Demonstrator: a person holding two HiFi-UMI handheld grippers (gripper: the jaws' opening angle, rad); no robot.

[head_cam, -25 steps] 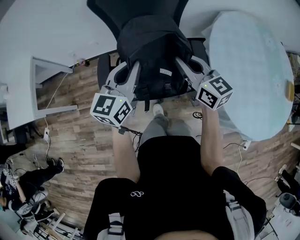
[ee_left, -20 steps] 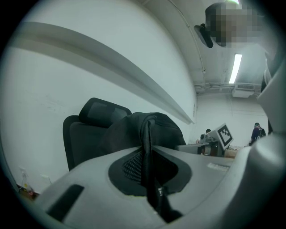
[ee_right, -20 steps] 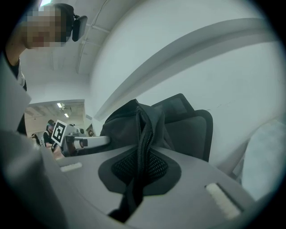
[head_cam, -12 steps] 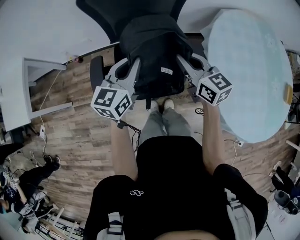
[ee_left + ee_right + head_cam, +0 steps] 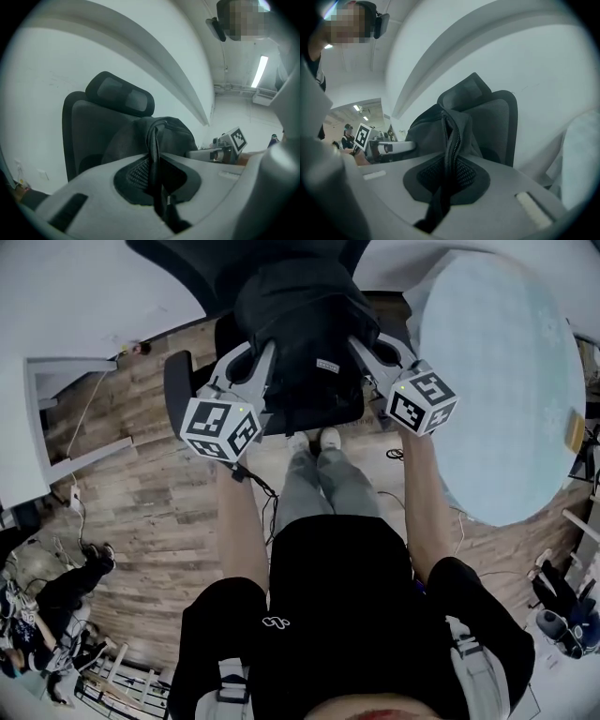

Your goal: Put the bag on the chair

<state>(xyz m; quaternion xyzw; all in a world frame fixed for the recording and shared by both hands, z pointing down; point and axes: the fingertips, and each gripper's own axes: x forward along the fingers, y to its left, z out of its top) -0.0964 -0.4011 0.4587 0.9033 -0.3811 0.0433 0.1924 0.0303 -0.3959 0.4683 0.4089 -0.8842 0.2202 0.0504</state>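
Black bag (image 5: 300, 324) held up against the black chair (image 5: 119, 93).
A round table (image 5: 506, 381) edges close on the right; bare floor (image 5: 159, 493) lies open to the left. The left gripper (image 5: 157, 178) and right gripper (image 5: 445, 178) each pinch a bag strap. The bag's white label (image 5: 326, 363) is too small to read.
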